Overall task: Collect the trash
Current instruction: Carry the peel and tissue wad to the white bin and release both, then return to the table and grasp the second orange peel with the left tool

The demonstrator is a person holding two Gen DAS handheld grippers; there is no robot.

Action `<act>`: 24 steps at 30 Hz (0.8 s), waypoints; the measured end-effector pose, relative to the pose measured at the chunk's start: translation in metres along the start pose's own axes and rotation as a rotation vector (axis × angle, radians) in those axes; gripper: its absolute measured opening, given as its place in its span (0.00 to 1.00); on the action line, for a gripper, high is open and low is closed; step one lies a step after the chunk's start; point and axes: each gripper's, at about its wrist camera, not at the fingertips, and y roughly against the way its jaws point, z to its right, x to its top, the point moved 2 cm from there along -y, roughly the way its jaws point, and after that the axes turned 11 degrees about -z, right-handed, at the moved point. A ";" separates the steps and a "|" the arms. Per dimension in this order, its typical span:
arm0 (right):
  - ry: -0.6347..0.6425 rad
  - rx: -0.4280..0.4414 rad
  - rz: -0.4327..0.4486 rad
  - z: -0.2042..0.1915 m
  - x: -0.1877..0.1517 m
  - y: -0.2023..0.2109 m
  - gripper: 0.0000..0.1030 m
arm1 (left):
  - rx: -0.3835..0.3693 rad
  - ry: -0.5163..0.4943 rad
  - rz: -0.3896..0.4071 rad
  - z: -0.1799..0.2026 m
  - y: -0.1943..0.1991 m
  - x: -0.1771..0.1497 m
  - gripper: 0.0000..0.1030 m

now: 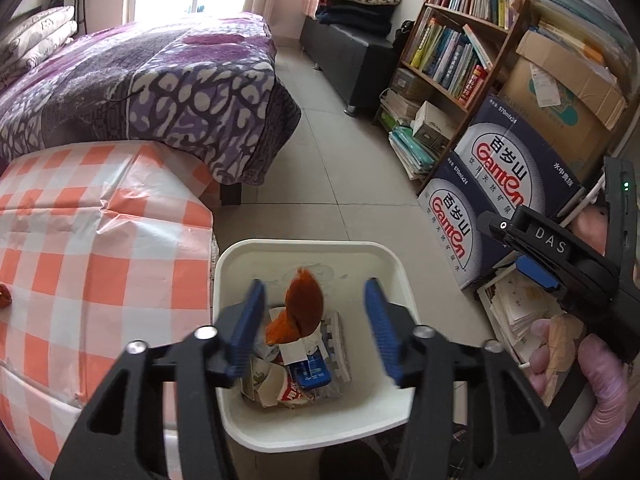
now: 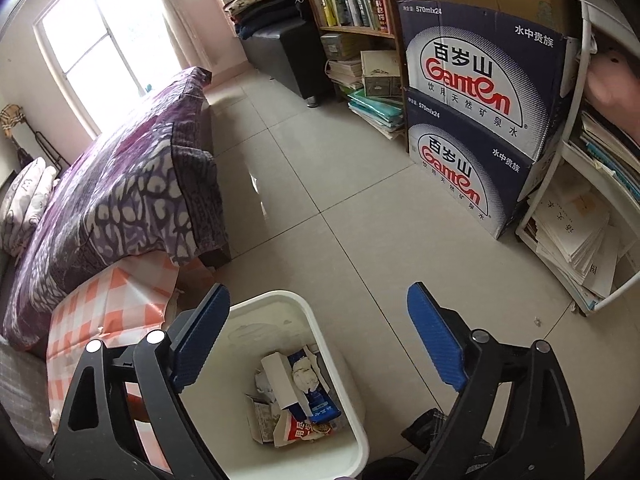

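A white trash bin stands on the floor beside the checkered table; it also shows in the right wrist view. It holds paper scraps, a blue-and-white carton and wrappers. An orange-brown peel piece, blurred, is in the air over the bin between my left fingers, touching neither pad. My left gripper is open above the bin. My right gripper is open and empty, above the bin's right side; it also shows at the right of the left wrist view.
An orange-and-white checkered tablecloth covers the table left of the bin, with a small reddish scrap at its left edge. A bed with a purple cover lies behind. Stacked Ganten water boxes, a bookshelf and paper piles stand right.
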 end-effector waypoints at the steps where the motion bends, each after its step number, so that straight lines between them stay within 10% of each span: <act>1: -0.005 0.000 0.000 0.001 0.000 0.000 0.88 | -0.003 0.002 0.007 0.001 0.001 0.000 0.62; 12: 0.015 -0.002 -0.007 -0.012 -0.003 -0.002 0.93 | 0.103 0.045 -0.015 -0.029 0.002 -0.003 0.79; 24: 0.176 0.029 -0.125 -0.092 -0.036 -0.031 0.93 | 0.490 0.023 -0.129 -0.144 -0.017 -0.023 0.81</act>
